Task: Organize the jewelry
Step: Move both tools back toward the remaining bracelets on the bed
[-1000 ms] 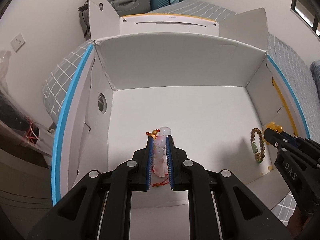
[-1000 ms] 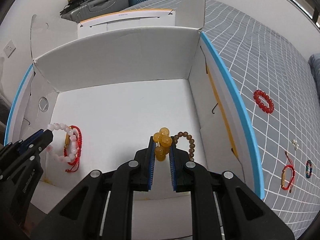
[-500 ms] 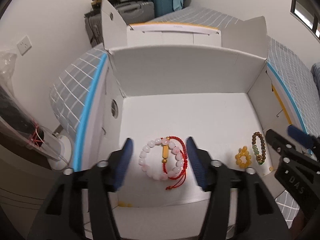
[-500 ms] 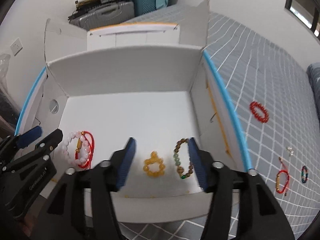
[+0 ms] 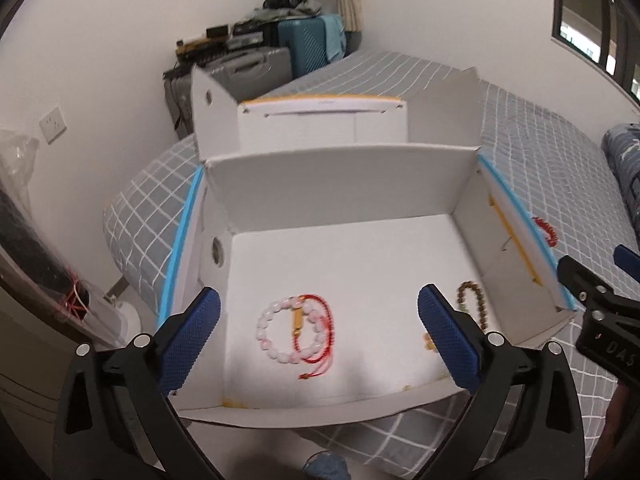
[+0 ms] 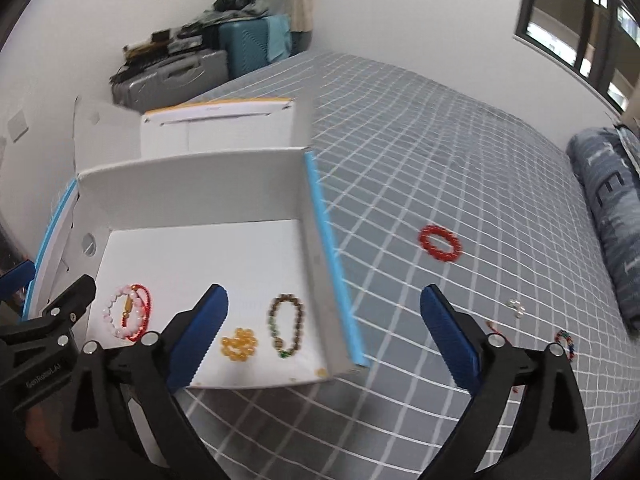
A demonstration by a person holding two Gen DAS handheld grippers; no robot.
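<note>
Jewelry has just been let go on both sides: the left gripper (image 5: pixel 318 322) and right gripper (image 6: pixel 324 322), clamped a second ago on a pink bead bracelet (image 5: pixel 290 330) and an amber bead bracelet (image 6: pixel 239 344), now have jaws opening wide and empty, pulled up and back from the white box (image 5: pixel 340 184). Both pieces lie flat on the box floor, so that drop looks finished. Beside them at 3 o'clock the brown bead bracelet (image 6: pixel 286 330) runs its long axis 12 to 6, while a red bead bracelet (image 6: pixel 440 243) waits on the bed (image 6: pixel 440 152) at 2 o'clock.

Four bracelets (image 6: pixel 284 326) lie in the box (image 6: pixel 192 188) on the bed (image 6: pixel 420 152).
</note>
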